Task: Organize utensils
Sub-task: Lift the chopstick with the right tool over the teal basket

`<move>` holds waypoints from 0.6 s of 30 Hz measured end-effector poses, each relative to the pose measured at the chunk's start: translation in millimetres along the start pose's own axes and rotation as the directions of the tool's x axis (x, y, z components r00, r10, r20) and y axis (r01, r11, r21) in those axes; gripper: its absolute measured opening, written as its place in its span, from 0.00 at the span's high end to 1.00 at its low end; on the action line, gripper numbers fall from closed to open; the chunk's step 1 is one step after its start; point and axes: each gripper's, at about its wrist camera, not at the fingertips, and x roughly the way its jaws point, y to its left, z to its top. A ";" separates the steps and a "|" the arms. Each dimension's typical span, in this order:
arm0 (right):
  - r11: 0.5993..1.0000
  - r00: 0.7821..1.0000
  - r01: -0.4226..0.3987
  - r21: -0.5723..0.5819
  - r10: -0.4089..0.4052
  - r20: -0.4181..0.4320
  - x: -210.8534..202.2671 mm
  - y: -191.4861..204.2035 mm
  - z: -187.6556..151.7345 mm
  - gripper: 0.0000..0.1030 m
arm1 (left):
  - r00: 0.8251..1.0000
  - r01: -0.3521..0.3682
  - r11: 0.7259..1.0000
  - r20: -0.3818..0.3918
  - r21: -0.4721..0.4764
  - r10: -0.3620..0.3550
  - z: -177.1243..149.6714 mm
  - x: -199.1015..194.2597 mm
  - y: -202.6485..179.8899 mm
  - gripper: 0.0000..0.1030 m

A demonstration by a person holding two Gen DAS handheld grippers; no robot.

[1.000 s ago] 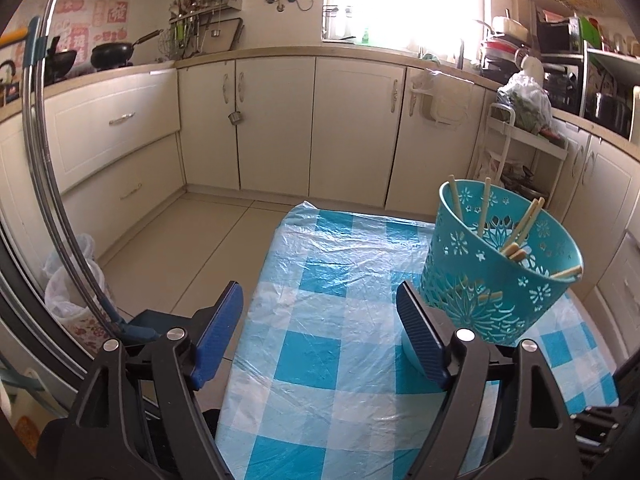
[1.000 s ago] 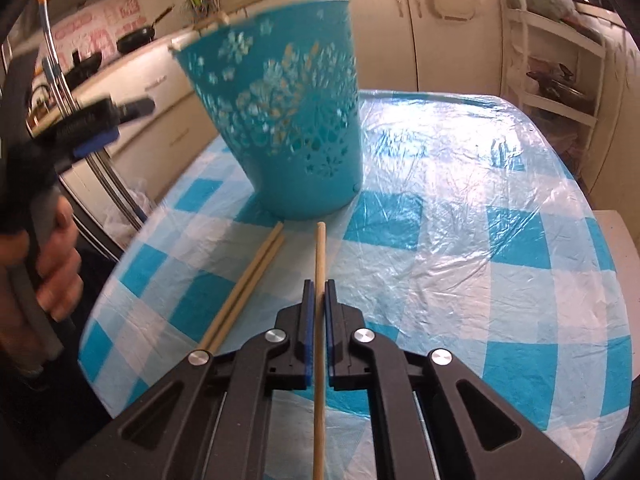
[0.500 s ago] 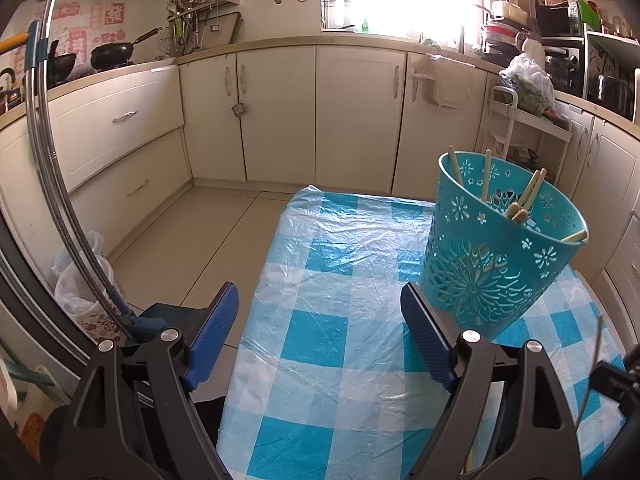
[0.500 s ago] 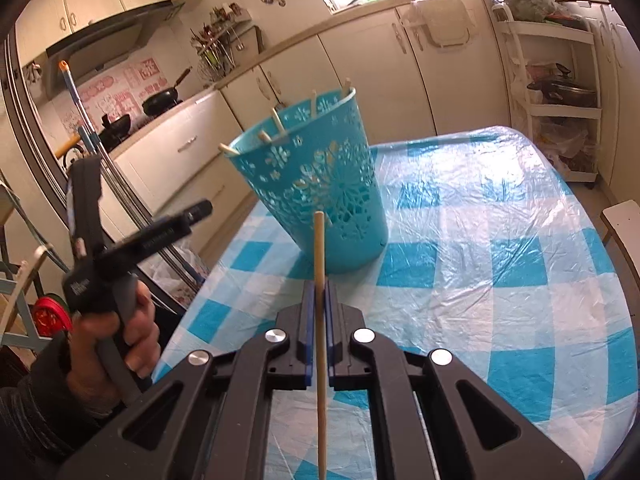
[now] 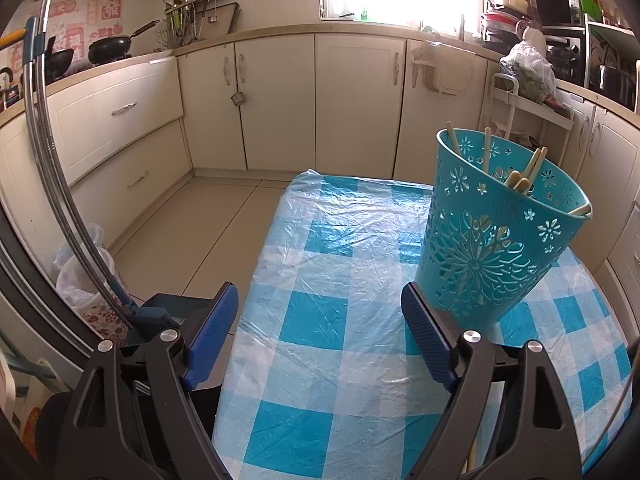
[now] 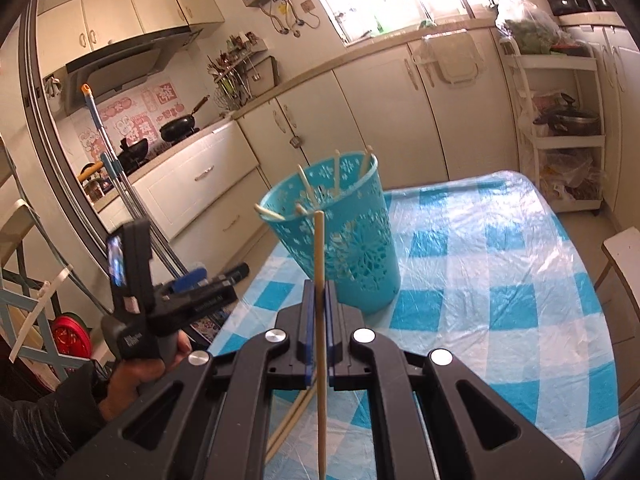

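A single wooden chopstick (image 6: 319, 264) stands nearly upright, pinched between the closed blue pads of the right tongs (image 6: 319, 312), its upper tip level with the rim of the teal basket (image 6: 352, 256) just beyond it. The chopstick's lower end runs down past the tongs' black frame. The basket, with cut-out flower patterns, stands on the blue-and-white checked surface (image 6: 500, 280) under a clear plastic sheet, and several more chopsticks (image 5: 520, 172) lean inside it against its wall. Two other chopsticks (image 6: 294, 416) lie flat on the surface below the right tongs, partly hidden by the frame.

The left tongs (image 5: 320, 336) are open wide with nothing between the pads, held over the near left part of the surface; the basket sits just beyond their right pad. In the right wrist view a hand (image 6: 132, 376) grips the left tongs' handle off the surface's left edge. Cream kitchen cabinets (image 5: 280, 100) line the far wall.
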 end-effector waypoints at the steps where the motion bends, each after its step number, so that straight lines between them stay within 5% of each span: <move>1: 1.000 1.000 -0.010 -0.005 0.010 0.016 -2.3 2.6 6.9 0.95 | 1.000 0.000 1.000 -0.003 0.001 0.000 -0.7 0.4 -0.5 0.22; 11: 0.992 0.968 -0.065 -0.106 0.088 0.233 -10.3 43.2 99.2 0.95 | 0.999 0.005 1.000 -0.032 -0.004 -0.005 -2.3 8.0 -0.1 0.21; 18: 0.990 0.906 0.082 -0.113 -0.027 0.422 21.2 56.9 134.8 0.95 | 0.999 0.008 1.000 -0.054 -0.014 -0.009 -4.1 14.5 1.7 0.21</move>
